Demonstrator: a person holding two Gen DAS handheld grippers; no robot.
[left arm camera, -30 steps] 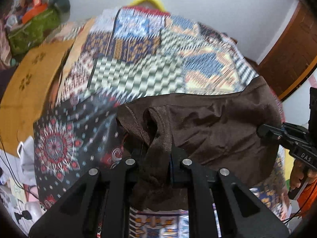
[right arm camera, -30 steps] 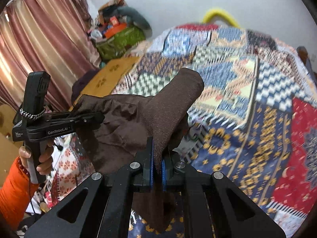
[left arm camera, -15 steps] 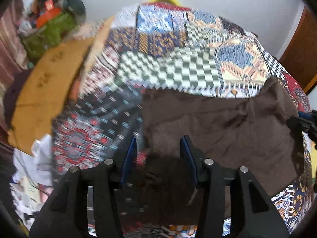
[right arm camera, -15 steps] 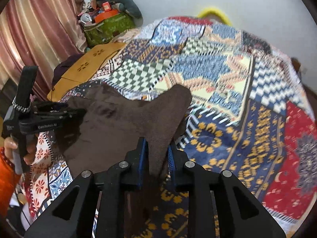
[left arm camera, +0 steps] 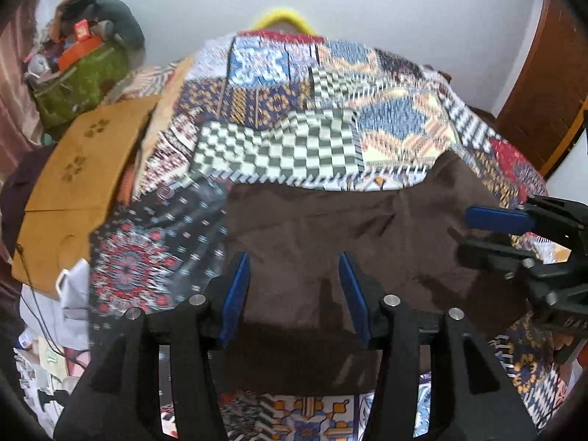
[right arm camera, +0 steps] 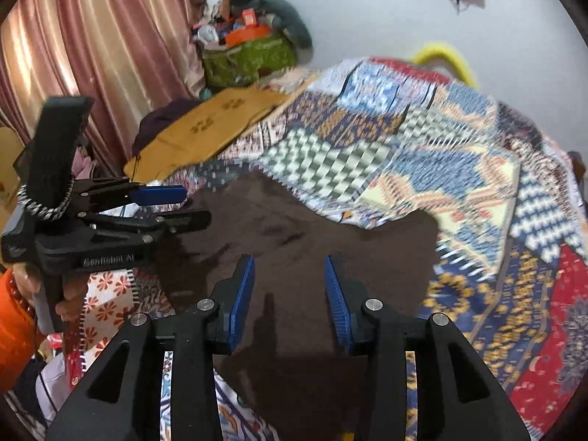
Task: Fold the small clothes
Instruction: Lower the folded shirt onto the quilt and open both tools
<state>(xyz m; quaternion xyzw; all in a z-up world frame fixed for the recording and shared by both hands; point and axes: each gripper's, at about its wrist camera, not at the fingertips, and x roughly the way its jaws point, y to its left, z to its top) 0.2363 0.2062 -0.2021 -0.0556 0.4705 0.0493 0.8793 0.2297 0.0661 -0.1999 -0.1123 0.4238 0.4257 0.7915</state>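
A dark brown garment [left arm camera: 330,228] lies spread flat on the patchwork bedspread [left arm camera: 279,139]; it also shows in the right wrist view [right arm camera: 294,242]. My left gripper [left arm camera: 292,261] is open and empty, held above the garment's near edge. My right gripper [right arm camera: 288,262] is open and empty above the same cloth. The right gripper shows at the right of the left wrist view [left arm camera: 481,231], and the left gripper at the left of the right wrist view [right arm camera: 187,207], both with jaws apart.
An orange mat [left arm camera: 77,169] lies at the bed's left side. A green bag piled with things [right arm camera: 250,55] stands against the back wall beside pink curtains [right arm camera: 92,47]. A wooden door [left arm camera: 544,84] is at the right. Clutter lies on the floor at the left [left arm camera: 55,330].
Both grippers held the brown garment lifted a second ago. They lowered it onto the bed, opened and let go; it now lies flat.
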